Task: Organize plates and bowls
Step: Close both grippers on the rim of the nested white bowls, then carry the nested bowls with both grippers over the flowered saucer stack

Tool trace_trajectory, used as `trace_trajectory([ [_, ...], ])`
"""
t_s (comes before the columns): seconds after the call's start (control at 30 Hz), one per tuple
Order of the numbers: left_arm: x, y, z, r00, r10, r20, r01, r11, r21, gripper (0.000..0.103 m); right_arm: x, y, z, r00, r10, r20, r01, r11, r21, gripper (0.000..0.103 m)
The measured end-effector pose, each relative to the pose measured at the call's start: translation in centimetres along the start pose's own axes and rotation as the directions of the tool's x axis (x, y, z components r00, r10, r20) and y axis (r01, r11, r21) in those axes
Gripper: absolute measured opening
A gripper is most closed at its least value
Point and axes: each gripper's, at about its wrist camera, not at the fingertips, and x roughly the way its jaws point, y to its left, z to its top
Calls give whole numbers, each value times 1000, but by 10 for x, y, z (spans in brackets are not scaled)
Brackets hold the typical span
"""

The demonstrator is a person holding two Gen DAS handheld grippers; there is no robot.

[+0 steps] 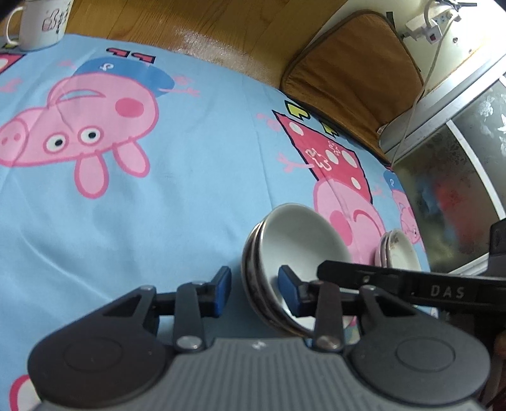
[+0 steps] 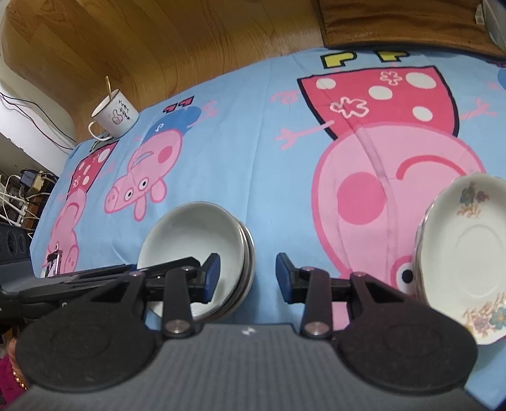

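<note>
A stack of white bowls with dark striped outsides sits on the blue cartoon cloth. My left gripper is open, its blue pads on either side of the near rim of the stack. The same stack shows in the right wrist view, where my right gripper is open with its left pad inside the bowl and its right pad outside. A stack of floral white plates lies right of it and shows small in the left wrist view.
A white mug with a spoon stands at the far corner of the cloth, and shows in the left wrist view. A brown cushioned chair and wooden floor lie beyond the table edge. The right gripper's body crosses the left wrist view.
</note>
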Motion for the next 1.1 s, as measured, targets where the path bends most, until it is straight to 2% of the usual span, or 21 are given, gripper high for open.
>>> trace_trajectory([
  [0.1,1,3,0,1000,-14,4,14,1000,-10,34,6,-1,0,1000,5,-16,-5,1000,12,40],
  [0.17,2,4,-1,1000,-23,7,23,1000,-13,35,11,-1,-1,1000,10,-28,-9,1000,11,35],
  [0.23,2,6,-1,999,-31,12,31,999,-15,35,14,-1,-2,998,43,-37,-43,999,11,33],
  [0.4,1,10,-2,999,-48,17,48,999,-19,33,13,5,-5,999,42,-12,-42,999,-26,33],
  [0.43,1,9,-2,998,-55,19,55,998,-17,27,12,4,-6,999,43,-6,-44,999,-25,32],
  [0.47,1,8,-2,998,-63,21,63,998,-13,26,11,4,-7,999,43,0,-43,999,-24,32],
  [0.7,-2,3,1,999,-44,5,44,999,-17,27,8,8,-8,1000,23,16,-22,999,-39,29],
  [1.1,-6,-42,12,999,-34,22,33,998,62,27,-23,-4,-5,997,16,78,-15,1000,-7,29],
])
